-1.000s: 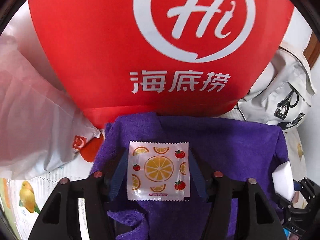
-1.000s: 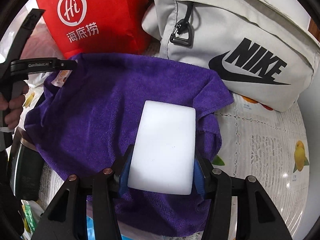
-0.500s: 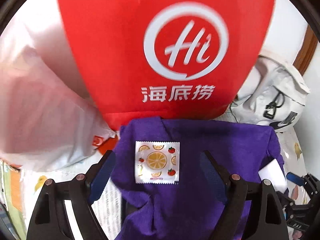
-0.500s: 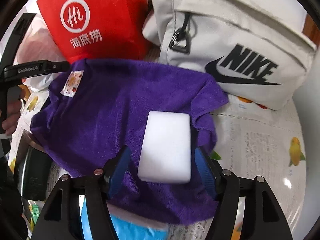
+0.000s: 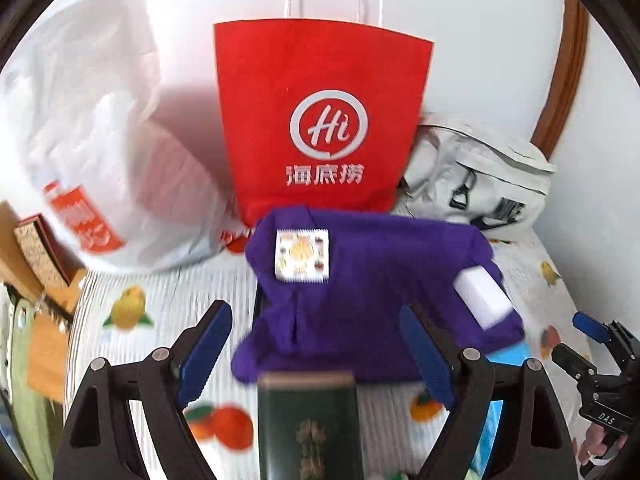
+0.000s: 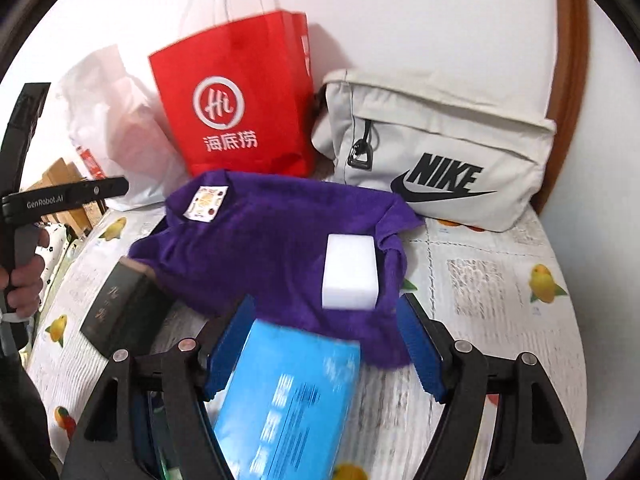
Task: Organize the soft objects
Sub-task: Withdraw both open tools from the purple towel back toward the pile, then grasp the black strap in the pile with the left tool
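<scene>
Both the left gripper (image 5: 316, 344) and right gripper (image 6: 324, 344) are standing wide, jaws having just opened, empty. The sachet (image 5: 302, 255) and sponge (image 6: 351, 272) are lying apart on the purple towel (image 6: 272, 248); placing is apparently finishing, so the next soft item is needing selection.

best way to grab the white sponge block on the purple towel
Take the white sponge block across its two long side faces, coming down from above with the right gripper. It lies flat on the purple towel, sides exposed, narrower than the open jaws.
</scene>
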Demonstrator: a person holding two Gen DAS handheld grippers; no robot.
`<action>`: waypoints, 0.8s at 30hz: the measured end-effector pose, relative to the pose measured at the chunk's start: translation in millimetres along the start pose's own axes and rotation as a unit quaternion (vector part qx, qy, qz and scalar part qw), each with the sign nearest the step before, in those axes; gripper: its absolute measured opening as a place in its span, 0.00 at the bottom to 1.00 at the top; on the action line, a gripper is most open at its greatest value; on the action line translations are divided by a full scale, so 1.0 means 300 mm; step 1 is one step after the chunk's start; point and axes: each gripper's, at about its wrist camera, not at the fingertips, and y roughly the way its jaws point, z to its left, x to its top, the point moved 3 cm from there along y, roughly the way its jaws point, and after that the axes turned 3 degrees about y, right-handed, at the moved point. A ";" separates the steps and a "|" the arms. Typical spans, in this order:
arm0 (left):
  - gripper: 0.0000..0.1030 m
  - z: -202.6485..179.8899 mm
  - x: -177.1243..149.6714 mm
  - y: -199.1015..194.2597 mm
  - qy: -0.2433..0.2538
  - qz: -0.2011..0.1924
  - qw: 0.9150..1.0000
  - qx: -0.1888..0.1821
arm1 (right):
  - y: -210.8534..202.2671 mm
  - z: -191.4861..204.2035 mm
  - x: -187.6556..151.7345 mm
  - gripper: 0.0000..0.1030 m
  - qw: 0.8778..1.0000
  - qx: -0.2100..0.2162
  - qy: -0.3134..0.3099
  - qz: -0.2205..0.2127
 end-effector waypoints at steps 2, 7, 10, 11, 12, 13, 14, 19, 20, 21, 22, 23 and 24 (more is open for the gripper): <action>0.83 -0.002 -0.053 -0.051 -0.008 -0.002 1.000 -0.013 | -0.038 0.018 -0.036 0.71 1.000 -0.002 -0.004 0.002; 0.83 -0.026 -0.199 -0.130 -0.013 0.000 1.000 -0.023 | -0.105 0.058 -0.159 0.71 1.000 0.005 -0.004 0.022; 0.83 -0.041 -0.300 -0.165 -0.019 0.006 1.000 -0.023 | -0.148 0.075 -0.240 0.71 1.000 0.014 0.005 0.025; 0.83 -0.049 -0.337 -0.176 -0.017 0.007 1.000 -0.022 | -0.166 0.081 -0.270 0.71 0.999 0.024 0.010 0.023; 0.83 -0.054 -0.365 -0.185 -0.017 0.009 1.000 -0.023 | -0.177 0.084 -0.287 0.71 0.999 0.028 0.011 0.021; 0.83 -0.058 -0.393 -0.191 -0.018 0.013 0.999 -0.024 | -0.191 0.089 -0.307 0.71 0.999 0.031 0.012 0.019; 0.83 -0.061 -0.426 -0.198 -0.019 0.017 0.999 -0.025 | -0.200 0.093 -0.326 0.71 0.999 0.031 0.011 0.018; 0.81 -0.076 -0.560 -0.208 -0.025 0.037 0.999 -0.020 | -0.230 0.124 -0.421 0.71 0.999 0.029 -0.003 0.021; 0.81 -0.082 -0.590 -0.213 -0.028 0.042 0.998 -0.026 | -0.231 0.127 -0.434 0.71 0.999 0.029 -0.003 0.023; 0.81 -0.089 -0.608 -0.220 -0.029 0.041 0.998 -0.031 | -0.233 0.129 -0.452 0.71 0.999 0.030 -0.003 0.025; 0.81 -0.100 -0.632 -0.232 -0.029 0.039 0.998 -0.037 | -0.234 0.131 -0.465 0.71 0.999 0.032 -0.003 0.026; 0.81 -0.112 -0.647 -0.239 -0.026 0.040 0.998 -0.039 | -0.236 0.133 -0.477 0.71 0.999 0.033 -0.003 0.027; 0.81 -0.126 -0.662 -0.246 -0.020 0.039 0.998 -0.040 | -0.239 0.133 -0.489 0.71 0.999 0.033 -0.001 0.027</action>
